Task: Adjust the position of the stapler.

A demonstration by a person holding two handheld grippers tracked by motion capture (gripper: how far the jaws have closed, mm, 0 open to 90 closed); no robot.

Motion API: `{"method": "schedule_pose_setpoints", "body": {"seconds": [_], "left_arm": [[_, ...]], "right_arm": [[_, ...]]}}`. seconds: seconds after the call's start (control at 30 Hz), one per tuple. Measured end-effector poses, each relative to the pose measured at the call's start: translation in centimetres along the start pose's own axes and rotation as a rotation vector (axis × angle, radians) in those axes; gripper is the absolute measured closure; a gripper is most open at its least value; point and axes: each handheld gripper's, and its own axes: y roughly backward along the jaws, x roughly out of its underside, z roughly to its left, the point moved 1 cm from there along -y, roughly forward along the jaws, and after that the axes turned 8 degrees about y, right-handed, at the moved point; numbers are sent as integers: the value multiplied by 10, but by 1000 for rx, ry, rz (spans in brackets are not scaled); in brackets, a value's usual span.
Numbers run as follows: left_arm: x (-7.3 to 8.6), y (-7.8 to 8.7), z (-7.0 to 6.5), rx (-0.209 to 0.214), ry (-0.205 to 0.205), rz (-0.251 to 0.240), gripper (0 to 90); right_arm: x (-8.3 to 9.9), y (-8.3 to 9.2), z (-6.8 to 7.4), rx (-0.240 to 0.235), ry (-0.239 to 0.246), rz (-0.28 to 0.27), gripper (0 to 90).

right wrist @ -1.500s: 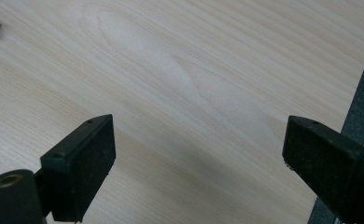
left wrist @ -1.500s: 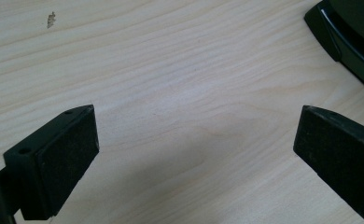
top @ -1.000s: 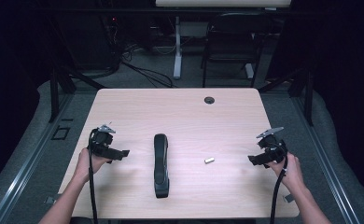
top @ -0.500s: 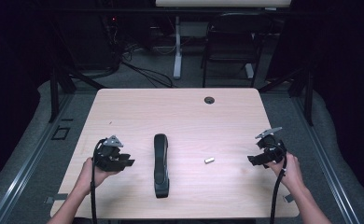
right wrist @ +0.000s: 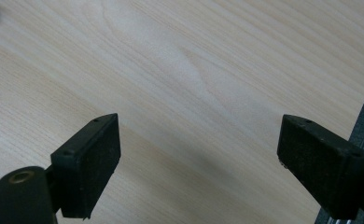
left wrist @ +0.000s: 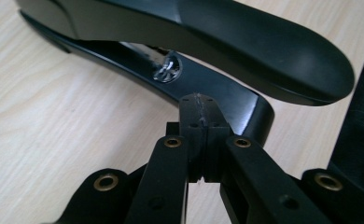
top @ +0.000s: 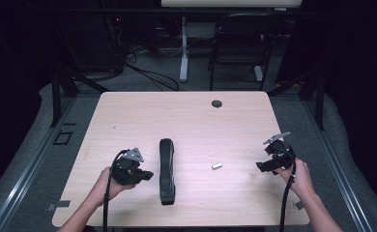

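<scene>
A black stapler (top: 166, 170) is lying lengthwise near the middle of the tabletop (top: 186, 116), toward the person's edge. The left tongs (top: 145, 175) are sitting just beside it on its left, pointing at it; their jaws have just been closing and are now pressed together with nothing between them, the tips close to the stapler's base. The right tongs (top: 260, 166) are resting wide open and empty over bare wood, well apart from a small metal piece (top: 217, 166).

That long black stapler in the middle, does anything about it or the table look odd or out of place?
Nothing looks damaged or spilled. The black stapler lies flat on the table, its arm slightly raised. One small silvery piece lies loose to its right, perhaps a staple strip. The left gripper, jaws shut, sits close beside the stapler.
</scene>
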Motion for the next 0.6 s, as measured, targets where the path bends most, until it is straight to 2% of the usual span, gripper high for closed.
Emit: {"method": "schedule_pose_setpoints", "body": {"seconds": [0.4,0.6], "left_arm": [[-5,-8,-9,31,-25,11,900],[-6,-11,-11,21,-35,23,900]], "right_arm": [[0,-1,0,0,1,11,144],[0,-2,0,-1,5,19,143]]}}
